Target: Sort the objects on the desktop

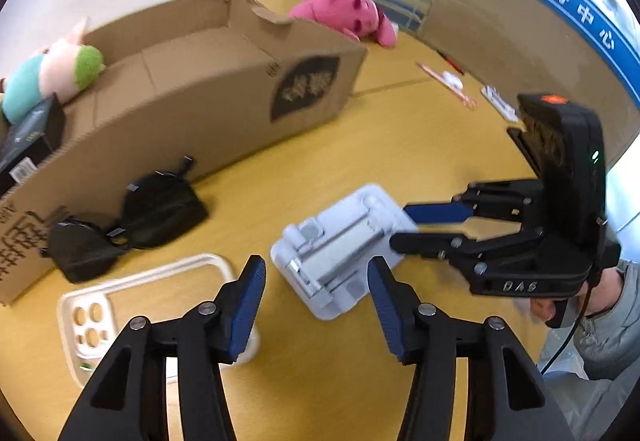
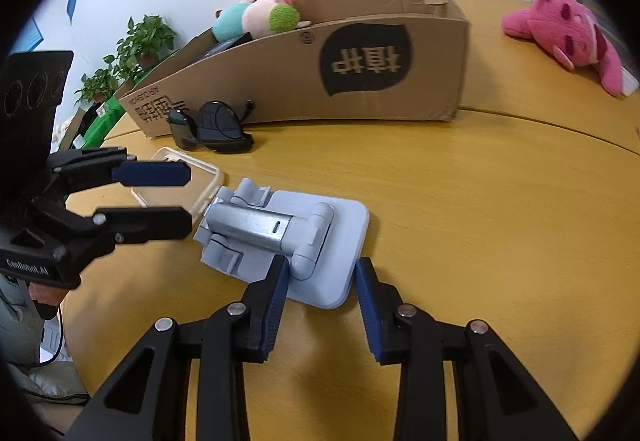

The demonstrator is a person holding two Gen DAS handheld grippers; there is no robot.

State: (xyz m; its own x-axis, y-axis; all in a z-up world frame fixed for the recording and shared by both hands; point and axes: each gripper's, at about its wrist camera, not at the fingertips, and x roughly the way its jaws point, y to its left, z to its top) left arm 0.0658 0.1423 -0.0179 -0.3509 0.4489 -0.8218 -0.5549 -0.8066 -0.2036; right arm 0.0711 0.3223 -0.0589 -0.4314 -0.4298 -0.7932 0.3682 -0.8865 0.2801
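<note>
Left wrist view: left gripper (image 1: 316, 305) fingers spread wide, empty, before the folded phone stand (image 1: 340, 249) on the surface (image 1: 400, 145). Right wrist view: right gripper (image 2: 320, 301) open, straddling the stand's base corner; advise centring before closing.

Yellow wood table (image 2: 480, 201) w/ cardboard box (image 2: 320, 81), phone stand (image 2: 280, 237), clear case (image 1: 140, 281), pink plush (image 2: 568, 29).
</note>
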